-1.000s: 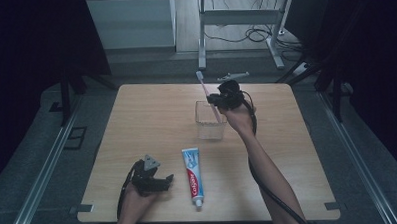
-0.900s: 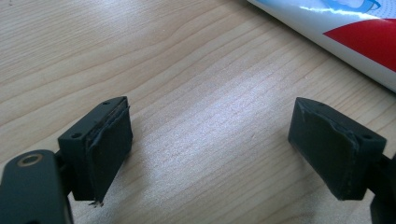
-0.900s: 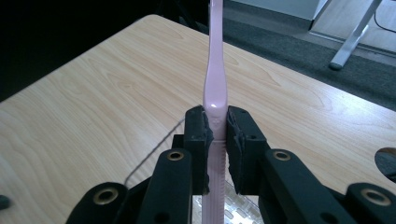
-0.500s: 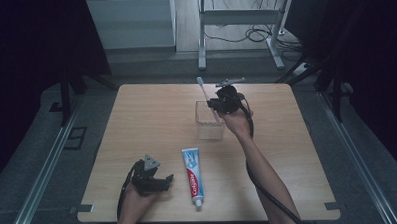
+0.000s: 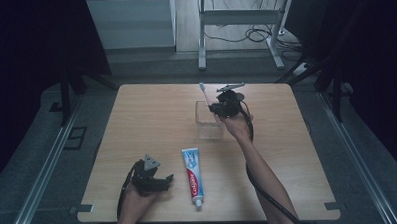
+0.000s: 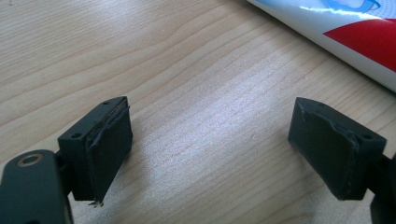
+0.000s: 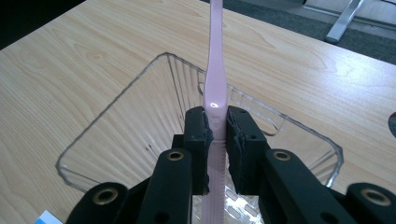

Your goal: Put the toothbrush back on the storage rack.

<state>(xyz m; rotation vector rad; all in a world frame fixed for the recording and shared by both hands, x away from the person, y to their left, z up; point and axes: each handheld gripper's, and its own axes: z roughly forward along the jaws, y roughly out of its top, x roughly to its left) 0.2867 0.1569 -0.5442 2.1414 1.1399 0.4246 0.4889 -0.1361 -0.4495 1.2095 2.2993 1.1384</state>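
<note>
My right gripper [image 5: 217, 110] is shut on a pink toothbrush [image 7: 215, 84], holding it by the handle over a clear plastic box [image 7: 140, 112]. In the high view the toothbrush [image 5: 204, 92] sticks up and away, its head above the box's [image 5: 209, 129] far rim. The box stands right of the table's middle. A white, red and blue toothpaste tube [image 5: 192, 176] lies near the front edge. My left gripper [image 5: 164, 183] rests on the table just left of the tube, jaws open with bare wood between them [image 6: 210, 144]. The tube's edge [image 6: 345, 32] shows at the upper right of the left gripper view.
The wooden table [image 5: 136, 119] has free room on its left half and along the right side. Beyond its far edge stand a metal frame leg [image 5: 201, 42] and cables [image 5: 249, 35] on the floor. Rails run along both sides of the table.
My right gripper has sunk with the toothbrush toward the clear box. The left gripper has stayed where it was.
</note>
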